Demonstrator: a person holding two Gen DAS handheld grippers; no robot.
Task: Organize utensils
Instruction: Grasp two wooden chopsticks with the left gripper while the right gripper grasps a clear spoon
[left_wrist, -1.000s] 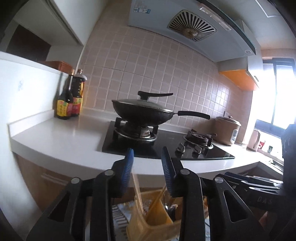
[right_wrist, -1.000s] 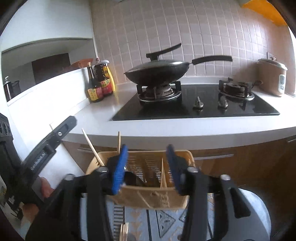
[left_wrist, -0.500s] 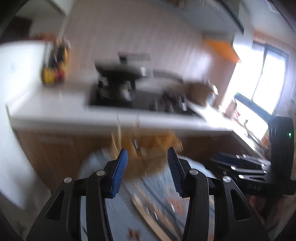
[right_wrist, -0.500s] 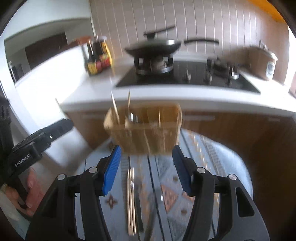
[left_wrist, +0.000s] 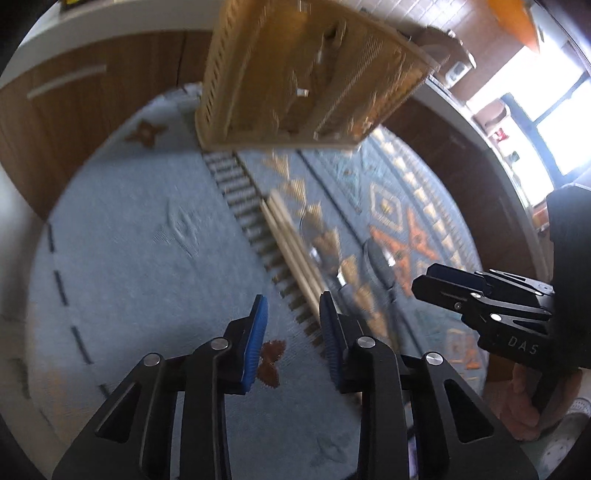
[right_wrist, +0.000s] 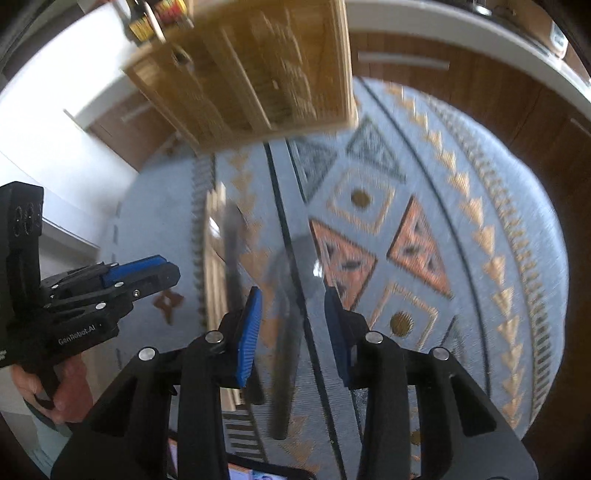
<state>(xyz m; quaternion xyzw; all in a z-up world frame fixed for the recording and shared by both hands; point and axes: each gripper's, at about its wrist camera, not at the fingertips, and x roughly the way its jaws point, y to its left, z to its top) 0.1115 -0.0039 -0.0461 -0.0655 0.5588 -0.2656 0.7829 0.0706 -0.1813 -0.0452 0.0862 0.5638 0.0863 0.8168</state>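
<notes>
Both grippers point down at the patterned table cloth (left_wrist: 140, 236), jaws closing with nothing between the pads. The chopsticks (left_wrist: 291, 251) lie flat, long axis running away toward the utensil basket (left_wrist: 295, 74), just ahead of the left gripper (left_wrist: 291, 328) — the nearer tool. The dark spoon (right_wrist: 291, 295) lies roughly parallel beside them, directly below the right gripper (right_wrist: 293, 325). Each grasp should close across the axis.
</notes>
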